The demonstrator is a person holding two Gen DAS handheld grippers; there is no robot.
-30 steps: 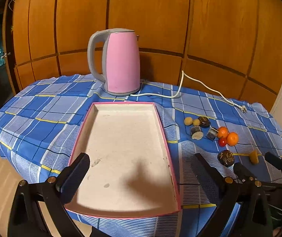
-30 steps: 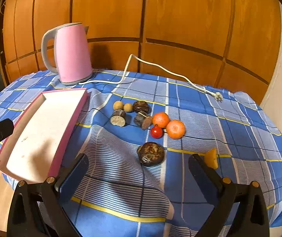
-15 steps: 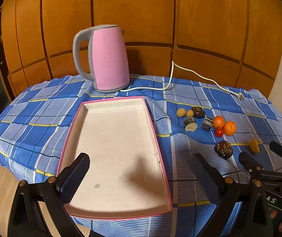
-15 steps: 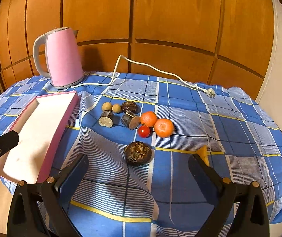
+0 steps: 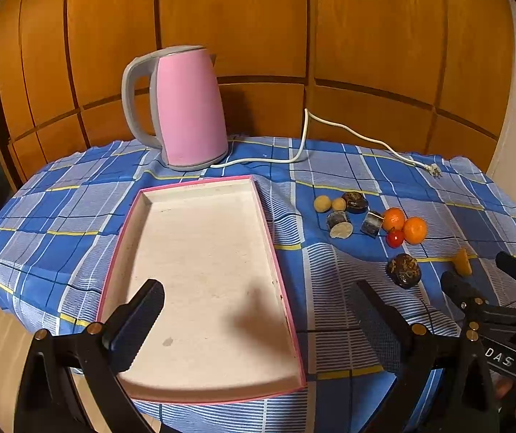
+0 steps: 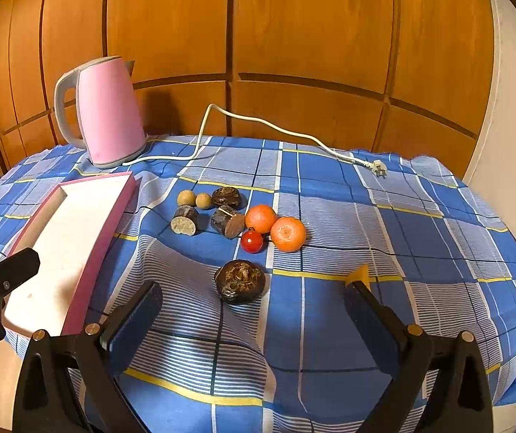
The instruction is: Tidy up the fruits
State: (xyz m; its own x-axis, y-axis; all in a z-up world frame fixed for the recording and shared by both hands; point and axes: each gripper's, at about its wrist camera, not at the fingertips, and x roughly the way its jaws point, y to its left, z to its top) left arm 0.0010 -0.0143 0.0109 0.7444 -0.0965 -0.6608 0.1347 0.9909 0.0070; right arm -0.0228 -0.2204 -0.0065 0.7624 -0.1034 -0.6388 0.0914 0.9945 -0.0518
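Left wrist view: left tool [image 5: 258,319], jaws spread wide, holding nothing, poised over near end of pink-rimmed tray [image 5: 283,288]. Tray interior bare; no fruit inside. Pink kettle [image 5: 185,108] at far side of table [image 5: 59,223]. Fruits in loose cluster to right of tray, on the cloth

Right wrist view: right tool [image 6: 252,319], jaws spread wide, holding nothing, just short of dark round fruit [image 6: 240,281]. Beyond it: cherry tomato [image 6: 251,240], two oranges [image 6: 288,234], brown pieces, two small tan fruits [image 6: 186,197]. Yellow wedge [image 6: 359,275] near right jaw

Progress, judged: nothing sorted yet; every fruit left to move
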